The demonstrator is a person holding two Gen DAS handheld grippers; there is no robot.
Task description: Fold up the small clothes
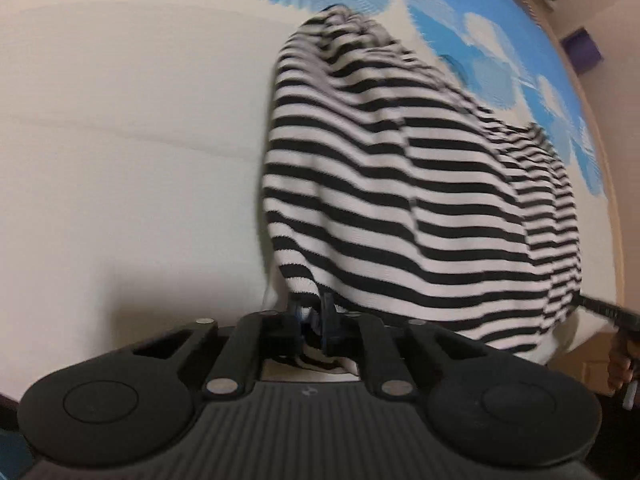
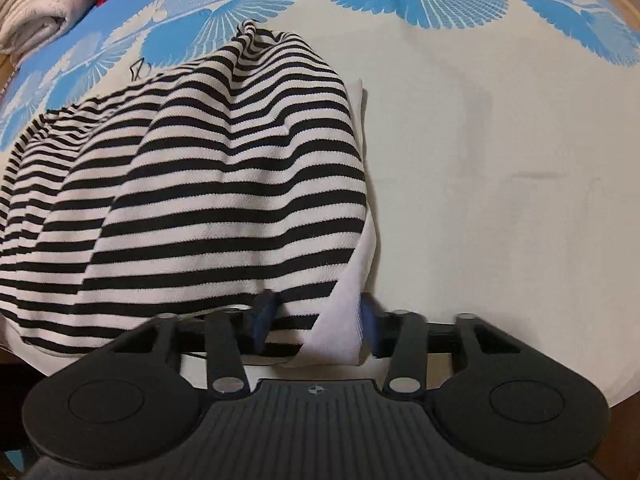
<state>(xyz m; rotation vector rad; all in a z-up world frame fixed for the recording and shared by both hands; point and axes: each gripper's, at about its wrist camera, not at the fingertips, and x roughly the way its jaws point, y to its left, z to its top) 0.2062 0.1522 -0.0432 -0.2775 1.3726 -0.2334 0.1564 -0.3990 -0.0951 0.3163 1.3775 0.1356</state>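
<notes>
A black-and-white striped garment (image 1: pixel 400 184) lies bunched on a cream cloth with blue shell prints (image 1: pixel 120 140). My left gripper (image 1: pixel 314 312) is shut on the garment's near left corner, the fabric pinched between its blue pads. In the right wrist view the same garment (image 2: pixel 208 184) spreads to the left, with a white inner layer (image 2: pixel 352 320) at its right edge. My right gripper (image 2: pixel 316 320) has its fingers wider apart, with the garment's near right corner and the white layer between them; whether they press on it is unclear. The right gripper's tip (image 1: pixel 612 312) shows at the left view's right edge.
Folded whitish and red textiles (image 2: pixel 44 12) lie at the far left of the right wrist view. A purple box (image 1: pixel 582 50) stands beyond the surface's far right edge. The near edge of the cream cloth (image 2: pixel 500 160) runs just under both grippers.
</notes>
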